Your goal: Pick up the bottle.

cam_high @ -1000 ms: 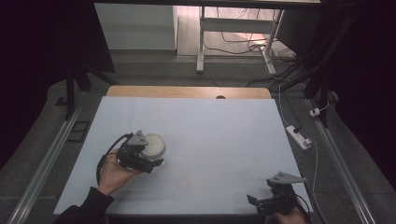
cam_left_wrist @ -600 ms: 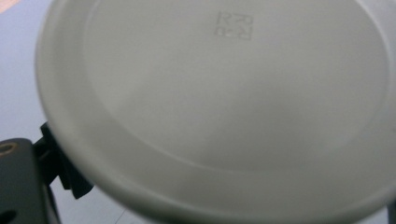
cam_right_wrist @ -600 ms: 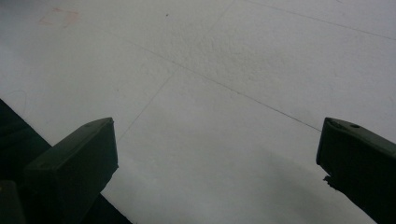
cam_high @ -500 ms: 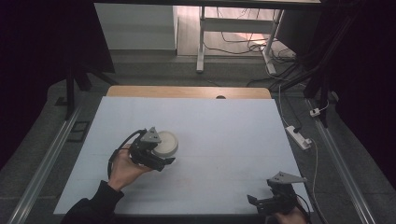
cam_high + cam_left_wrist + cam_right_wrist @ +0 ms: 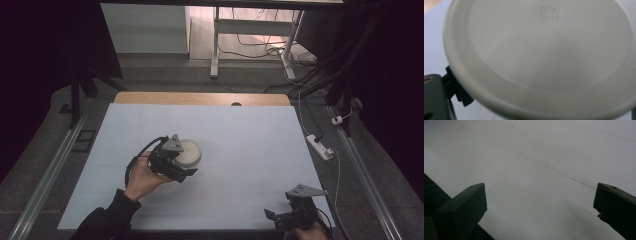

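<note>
Now my left gripper, clamped on white bowl, has carried it rightward toward centre; right gripper idle, jaws apart.

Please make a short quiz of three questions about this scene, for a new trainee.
1. True or false: the left hand-held gripper is closed on the white round lid.
2. Where is the right hand-held gripper? A) over the lid B) near the front right corner of the table C) off the table
3. Fill in: the jaws of the right hand-held gripper stand ____.

Key: 1 true; 2 B; 3 open, with nothing but bare table surface between them.
</note>
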The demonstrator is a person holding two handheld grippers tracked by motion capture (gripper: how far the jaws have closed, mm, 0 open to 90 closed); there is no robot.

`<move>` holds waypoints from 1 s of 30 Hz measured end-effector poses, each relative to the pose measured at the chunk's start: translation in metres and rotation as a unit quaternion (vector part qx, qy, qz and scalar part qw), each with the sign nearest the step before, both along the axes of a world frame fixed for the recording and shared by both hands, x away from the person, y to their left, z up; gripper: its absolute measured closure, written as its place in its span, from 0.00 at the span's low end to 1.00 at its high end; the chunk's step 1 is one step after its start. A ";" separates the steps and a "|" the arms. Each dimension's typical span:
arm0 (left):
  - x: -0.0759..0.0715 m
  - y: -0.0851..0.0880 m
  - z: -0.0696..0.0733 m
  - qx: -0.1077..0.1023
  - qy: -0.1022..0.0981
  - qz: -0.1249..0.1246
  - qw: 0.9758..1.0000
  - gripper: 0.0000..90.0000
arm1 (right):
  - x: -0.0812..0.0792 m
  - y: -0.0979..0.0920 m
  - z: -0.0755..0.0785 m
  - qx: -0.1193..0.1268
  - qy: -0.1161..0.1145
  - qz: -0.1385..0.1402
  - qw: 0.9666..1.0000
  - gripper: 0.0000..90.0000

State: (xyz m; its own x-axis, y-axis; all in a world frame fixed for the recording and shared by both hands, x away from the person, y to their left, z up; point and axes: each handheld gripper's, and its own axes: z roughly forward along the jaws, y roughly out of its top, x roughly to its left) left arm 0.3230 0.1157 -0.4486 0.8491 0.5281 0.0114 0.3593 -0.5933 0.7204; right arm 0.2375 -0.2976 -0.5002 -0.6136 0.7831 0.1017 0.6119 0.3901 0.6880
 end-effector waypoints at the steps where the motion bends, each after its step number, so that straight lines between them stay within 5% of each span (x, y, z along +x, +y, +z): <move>1: 0.000 -0.001 0.000 0.002 0.000 -0.003 1.000 0.08 | 0.000 0.000 0.000 0.000 0.000 0.000 1.000 0.00; 30: -0.005 -0.034 -0.002 -0.010 -0.005 -0.049 0.999 0.08 | -0.001 0.000 0.000 -0.002 -0.004 0.003 1.000 0.00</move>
State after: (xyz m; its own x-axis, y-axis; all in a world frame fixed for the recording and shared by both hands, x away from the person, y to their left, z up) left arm 0.3177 0.0818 -0.4502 0.8965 0.4429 0.0104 0.2928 -0.6101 0.7362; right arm 0.2365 -0.2976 -0.4999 -0.6191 0.7798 0.0928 0.6035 0.3968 0.6916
